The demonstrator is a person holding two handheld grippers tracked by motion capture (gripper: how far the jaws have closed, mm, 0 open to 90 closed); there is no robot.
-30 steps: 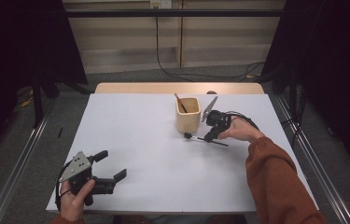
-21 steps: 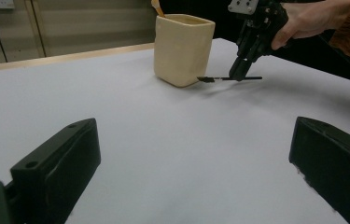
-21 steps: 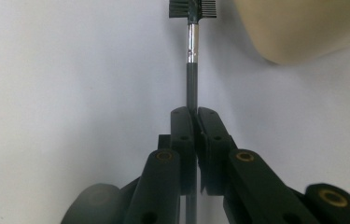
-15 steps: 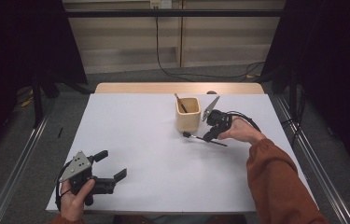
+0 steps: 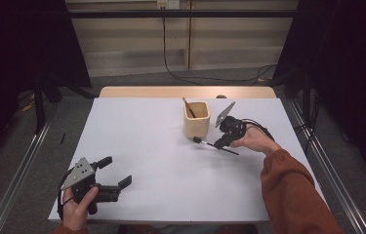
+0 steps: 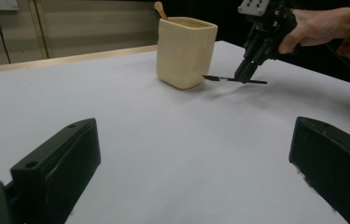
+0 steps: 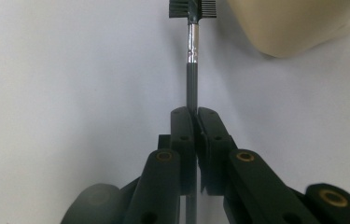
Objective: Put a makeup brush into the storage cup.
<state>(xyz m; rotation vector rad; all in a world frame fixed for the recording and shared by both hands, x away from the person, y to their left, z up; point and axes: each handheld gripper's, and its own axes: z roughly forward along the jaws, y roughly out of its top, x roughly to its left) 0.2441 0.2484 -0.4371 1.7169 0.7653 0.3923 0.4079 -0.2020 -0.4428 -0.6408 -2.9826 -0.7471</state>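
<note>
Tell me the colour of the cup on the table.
The cup is pale cream-yellow, seen best in the left gripper view.

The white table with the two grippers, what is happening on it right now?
A person holds a black two-jaw gripper in each hand. The right gripper is shut on the handle of a thin black brush with a comb head, beside the cream square cup, which holds a wooden stick. The left gripper rests open near the front edge of the white table, holding nothing.

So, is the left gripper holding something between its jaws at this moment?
No, the left gripper has its jaws standing wide apart, with bare white table between them.
</note>
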